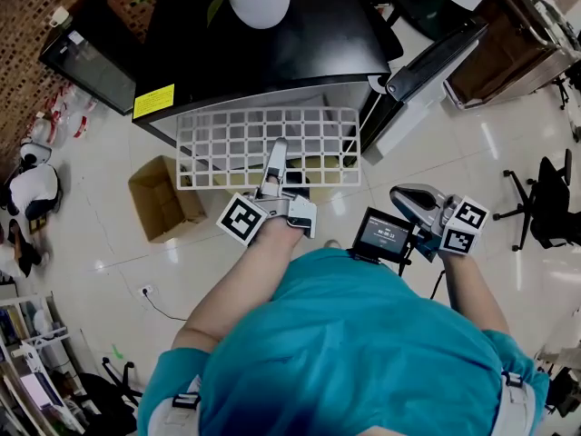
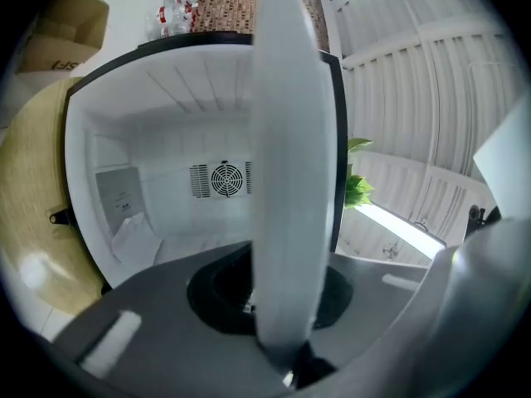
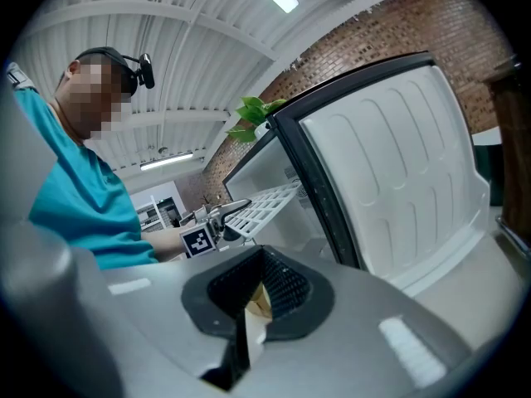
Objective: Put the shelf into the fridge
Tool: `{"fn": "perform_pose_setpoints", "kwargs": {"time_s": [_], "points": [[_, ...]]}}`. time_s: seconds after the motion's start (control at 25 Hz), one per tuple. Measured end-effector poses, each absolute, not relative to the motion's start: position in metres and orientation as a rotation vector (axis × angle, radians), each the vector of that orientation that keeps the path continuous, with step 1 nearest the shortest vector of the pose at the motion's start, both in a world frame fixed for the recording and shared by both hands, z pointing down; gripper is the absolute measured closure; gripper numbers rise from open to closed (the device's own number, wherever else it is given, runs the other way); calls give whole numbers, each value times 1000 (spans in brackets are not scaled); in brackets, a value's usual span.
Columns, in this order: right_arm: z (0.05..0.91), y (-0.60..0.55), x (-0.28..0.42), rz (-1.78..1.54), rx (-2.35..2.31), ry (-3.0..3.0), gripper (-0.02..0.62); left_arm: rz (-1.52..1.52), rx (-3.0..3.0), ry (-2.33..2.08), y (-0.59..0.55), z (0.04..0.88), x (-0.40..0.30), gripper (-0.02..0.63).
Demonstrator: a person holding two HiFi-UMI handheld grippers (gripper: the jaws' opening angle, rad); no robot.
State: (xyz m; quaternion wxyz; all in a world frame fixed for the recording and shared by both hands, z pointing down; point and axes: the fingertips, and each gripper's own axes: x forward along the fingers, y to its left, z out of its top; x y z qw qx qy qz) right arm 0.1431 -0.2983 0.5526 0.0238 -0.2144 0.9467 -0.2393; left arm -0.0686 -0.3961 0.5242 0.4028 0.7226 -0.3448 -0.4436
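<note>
The white wire shelf (image 1: 263, 143) hangs level in front of the black mini fridge (image 1: 272, 44), just outside its open front. My left gripper (image 1: 275, 157) is shut on the middle of the shelf's near edge. In the left gripper view the shelf (image 2: 286, 181) runs edge-on up from between the jaws, with the white fridge interior (image 2: 158, 148) and its back-wall fan (image 2: 224, 179) behind it. My right gripper (image 1: 410, 198) hangs to the right, away from the shelf, shut with nothing in it. From the right gripper view (image 3: 247, 326) I see the shelf (image 3: 265, 201) and the fridge door (image 3: 398, 156).
The fridge door (image 1: 436, 62) stands swung open to the right. A potted plant (image 1: 260, 3) sits on the fridge top. An open cardboard box (image 1: 163, 198) lies on the floor at the left. A wooden cabinet (image 1: 508, 44) and an office chair (image 1: 549, 198) stand at the right.
</note>
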Motion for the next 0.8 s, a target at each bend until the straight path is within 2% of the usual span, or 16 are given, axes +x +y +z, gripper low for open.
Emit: {"fn": "perform_pose_setpoints", "kwargs": {"time_s": [0.32,0.6,0.72,0.8], "points": [[556,-295,148,-743,-684,2924,594,-1160,1784,-919,-403,524,-85,578],[556,-294,155,-754,-705,2911,594,-1115,1865,-836,-403,516,-63,572],[558,-295,159,-760,-714,2903,594,-1086,1884,-779,-400,517,-52,555],[560,-297,162,-761,-709,2901,594,-1053,1912,-726,-397,517,-39,516]]}}
